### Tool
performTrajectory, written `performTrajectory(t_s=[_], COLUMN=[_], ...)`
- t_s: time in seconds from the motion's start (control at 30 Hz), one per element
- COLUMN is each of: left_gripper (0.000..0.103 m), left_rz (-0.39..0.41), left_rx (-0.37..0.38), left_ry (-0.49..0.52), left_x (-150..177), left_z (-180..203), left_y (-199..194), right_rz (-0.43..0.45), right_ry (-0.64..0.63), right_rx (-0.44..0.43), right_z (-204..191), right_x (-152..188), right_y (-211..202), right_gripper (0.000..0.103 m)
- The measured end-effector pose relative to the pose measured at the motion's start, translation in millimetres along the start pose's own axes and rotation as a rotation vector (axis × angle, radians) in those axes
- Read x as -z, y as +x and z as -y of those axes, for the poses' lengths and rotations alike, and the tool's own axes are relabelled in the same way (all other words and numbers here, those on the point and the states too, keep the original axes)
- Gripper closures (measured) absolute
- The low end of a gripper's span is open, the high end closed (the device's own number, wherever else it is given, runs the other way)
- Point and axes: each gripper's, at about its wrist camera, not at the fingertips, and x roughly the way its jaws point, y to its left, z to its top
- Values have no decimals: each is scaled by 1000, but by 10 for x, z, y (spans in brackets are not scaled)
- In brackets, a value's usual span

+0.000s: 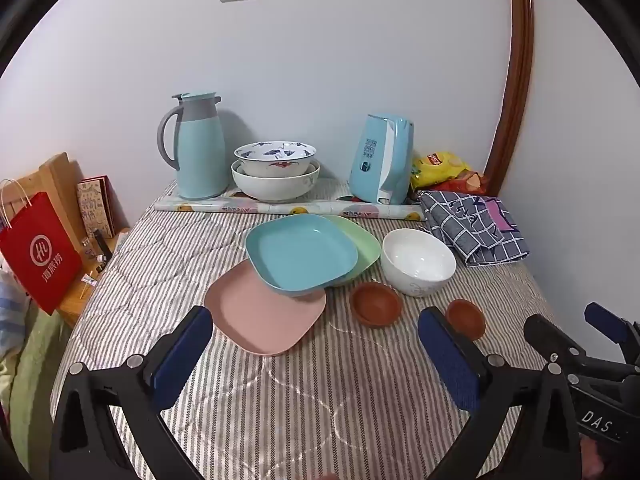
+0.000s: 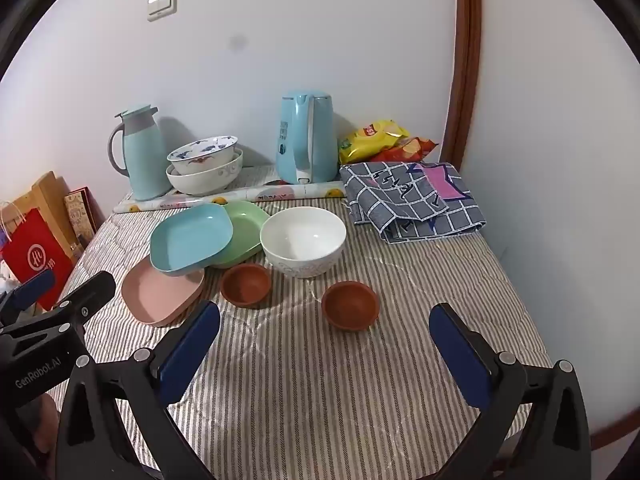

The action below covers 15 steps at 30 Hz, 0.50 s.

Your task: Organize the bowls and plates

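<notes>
Left wrist view: the left hand-held gripper (image 1: 314, 344) gapes wide and empty at lower centre. Mid-frame on the striped surface (image 1: 280, 408) lie three overlapping plates (image 1: 300, 254), probably light, stiff plastic; take them by the rim.

Right wrist view: the right hand-held gripper (image 2: 324, 340) is wide, empty. One white bowl (image 2: 303, 240), breakable, centre; two small brown bowls (image 2: 245, 283); two stacked bowls (image 2: 204, 166) upper left.

The tabletop (image 2: 360, 380) wears a matt, quilted striped cloth. Beside the glossy white bowl (image 2: 303, 240), seemingly glazed ceramic, lie three smooth plastic-looking plates (image 2: 192, 236) and two matt brown bowls (image 2: 350, 305), perhaps clay. Behind the white bowl sit a checked cloth (image 2: 412, 200) and shiny foil snack bags (image 2: 372, 140).
</notes>
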Motion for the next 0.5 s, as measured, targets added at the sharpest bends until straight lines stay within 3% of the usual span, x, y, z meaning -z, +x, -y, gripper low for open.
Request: performTrajectory(t_s=[0.5], left_gripper=[0], left_rz=[-8], left_rx=[16], left_ry=[9], left_x=[-10], left_z=[45], left_y=[-31], right_rz=[-8], right_ry=[2], right_rx=[15], right_z=[51], right_x=[-22], right_y=[-30], right_gripper=[0])
